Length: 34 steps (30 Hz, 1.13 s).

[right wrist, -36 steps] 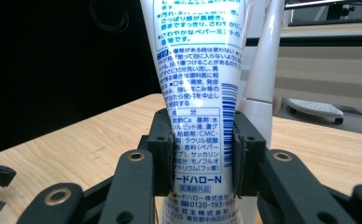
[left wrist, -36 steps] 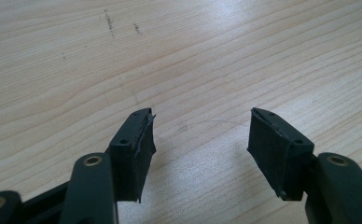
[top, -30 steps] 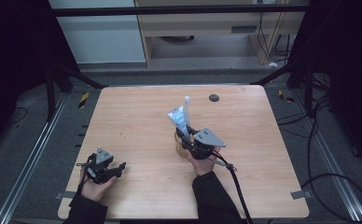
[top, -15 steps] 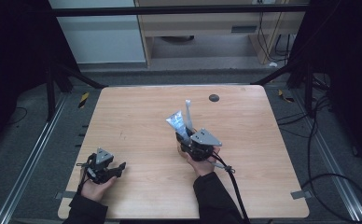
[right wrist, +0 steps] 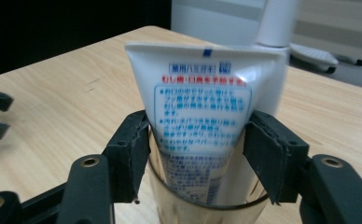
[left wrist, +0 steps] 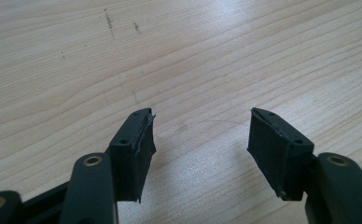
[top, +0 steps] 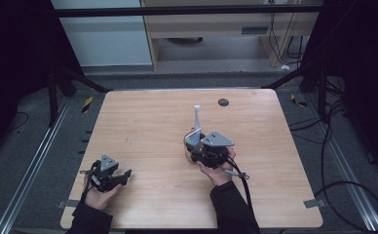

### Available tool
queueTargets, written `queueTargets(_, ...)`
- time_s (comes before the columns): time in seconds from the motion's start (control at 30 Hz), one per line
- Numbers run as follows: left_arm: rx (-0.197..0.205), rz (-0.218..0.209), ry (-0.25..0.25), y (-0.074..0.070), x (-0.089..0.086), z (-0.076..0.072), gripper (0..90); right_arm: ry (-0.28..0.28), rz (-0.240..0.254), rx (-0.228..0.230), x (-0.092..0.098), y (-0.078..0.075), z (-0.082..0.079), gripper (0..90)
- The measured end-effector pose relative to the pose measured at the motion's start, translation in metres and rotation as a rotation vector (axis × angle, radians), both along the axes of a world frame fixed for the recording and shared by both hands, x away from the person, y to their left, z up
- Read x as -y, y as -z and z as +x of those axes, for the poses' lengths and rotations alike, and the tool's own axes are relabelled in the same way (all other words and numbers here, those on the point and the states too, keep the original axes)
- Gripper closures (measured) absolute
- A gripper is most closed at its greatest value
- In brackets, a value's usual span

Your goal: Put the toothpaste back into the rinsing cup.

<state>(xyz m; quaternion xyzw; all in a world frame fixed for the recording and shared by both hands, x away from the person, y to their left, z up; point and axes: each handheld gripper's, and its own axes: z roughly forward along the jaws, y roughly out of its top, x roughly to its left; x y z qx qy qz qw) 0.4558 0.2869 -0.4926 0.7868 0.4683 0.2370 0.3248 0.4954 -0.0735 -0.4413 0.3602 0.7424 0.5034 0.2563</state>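
So the white squeeze tube with blue print [right wrist: 202,121] already stands in the clear glass cup [right wrist: 207,205] mid-frame, right hand-held gripper [right wrist: 195,154] just opening off it, left hand-held gripper [left wrist: 200,140] open and empty.

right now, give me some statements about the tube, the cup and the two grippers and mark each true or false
1. The tube stands in the clear cup. True.
2. The right gripper clamps the tube tight. False: its jaws have just been opening and stand either side of the tube with small gaps.
3. The left gripper holds a toothbrush. False: its jaws are open over bare table with nothing between them.
4. A white toothbrush rises from the cup beside the tube. True.
5. The cup lies on its side. False: it stands upright.
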Motion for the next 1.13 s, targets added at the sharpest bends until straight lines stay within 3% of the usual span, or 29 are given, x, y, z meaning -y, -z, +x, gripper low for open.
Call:
queueTargets(0.13, 0.001, -0.001, 0.000, 0.000, 0.000, 0.000, 39.3, -0.001, -0.022, -0.002, 0.002, -0.005, -0.004, 38.3)
queueTargets(0.27, 0.000, -0.002, 0.000, 0.000, 0.000, 0.000, 39.3, 0.004, 0.027, 0.036, 0.007, -0.018, -0.012, 36.6)
queueTargets(0.43, -0.001, -0.004, -0.002, -0.001, -0.001, 0.000, 39.2, -0.002, 0.040, 0.012, 0.016, -0.033, -0.016, 26.4)
queueTargets(0.67, 0.001, -0.012, -0.006, -0.001, -0.002, -0.001, 39.1, 0.004, 0.058, -0.024, 0.045, -0.038, -0.023, 19.3)
queueTargets(0.77, 0.002, -0.012, -0.007, -0.001, -0.002, -0.001, 38.8, 0.021, 0.045, -0.020, 0.063, -0.035, -0.029, 17.7)
queueTargets(0.87, 0.000, -0.013, -0.007, -0.001, -0.002, 0.000, 38.7, 0.057, -0.002, -0.046, 0.084, -0.022, -0.035, 16.7)
queueTargets(1.13, -0.002, -0.016, -0.012, 0.000, -0.004, 0.000, 38.2, 0.161, -0.051, -0.115, 0.128, 0.006, -0.042, 16.3)
